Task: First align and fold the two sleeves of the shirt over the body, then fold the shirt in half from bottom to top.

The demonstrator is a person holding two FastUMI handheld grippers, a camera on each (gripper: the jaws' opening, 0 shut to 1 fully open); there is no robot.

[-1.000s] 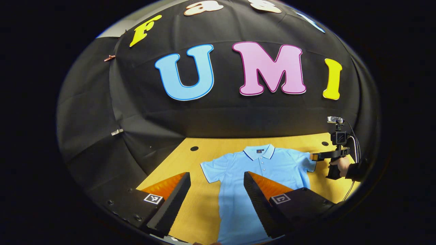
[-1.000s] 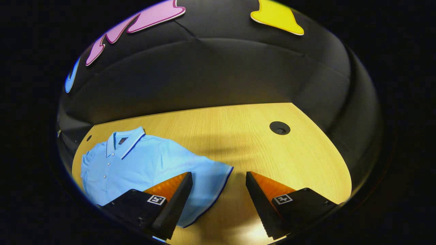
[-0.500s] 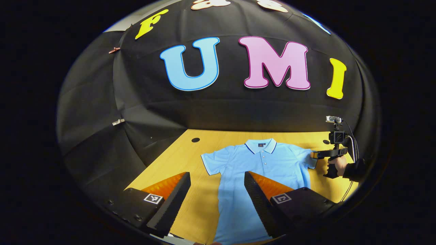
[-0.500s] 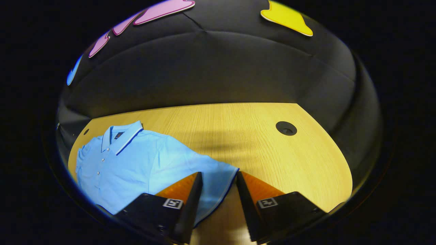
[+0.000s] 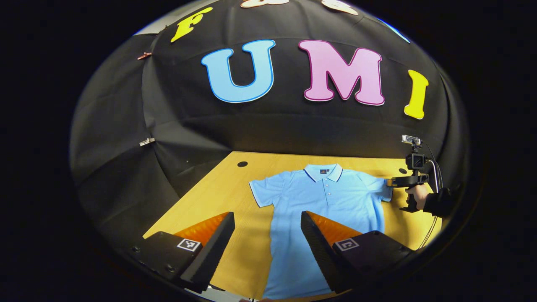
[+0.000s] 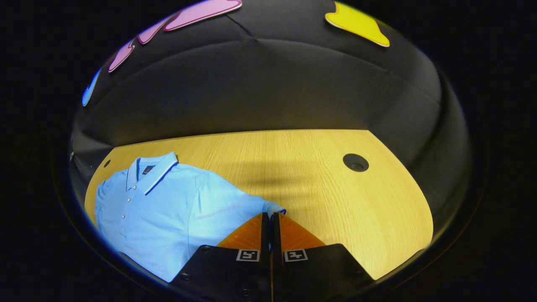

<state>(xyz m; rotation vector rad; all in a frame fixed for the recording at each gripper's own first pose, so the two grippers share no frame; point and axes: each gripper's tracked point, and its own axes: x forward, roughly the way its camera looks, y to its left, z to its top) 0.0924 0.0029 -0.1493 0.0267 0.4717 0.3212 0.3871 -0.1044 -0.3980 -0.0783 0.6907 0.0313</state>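
Note:
A light blue polo shirt [image 5: 323, 201] lies flat on the wooden table [image 5: 235, 197], collar toward the wall, both sleeves spread out. My left gripper [image 5: 267, 220] hovers open above the shirt's lower left side, holding nothing. In the right gripper view the shirt [image 6: 168, 209] sits at the left, and my right gripper [image 6: 270, 218] is shut on the hem of the near sleeve [image 6: 268, 207]. In the left gripper view that same gripper [image 5: 396, 182] pinches the sleeve [image 5: 384, 188] at the far right, held by a hand [image 5: 417, 195] in a dark sleeve.
Round cable holes sit in the table at the back left [image 5: 242, 164] and back right [image 6: 355, 162]. Bare wood stretches to the right of the shirt [image 6: 344, 197]. Black cloth walls the booth behind and at the left [image 5: 126, 167].
My right gripper's fingers closed from wide open onto the sleeve hem. The left gripper rose and pulled back a little, still open.

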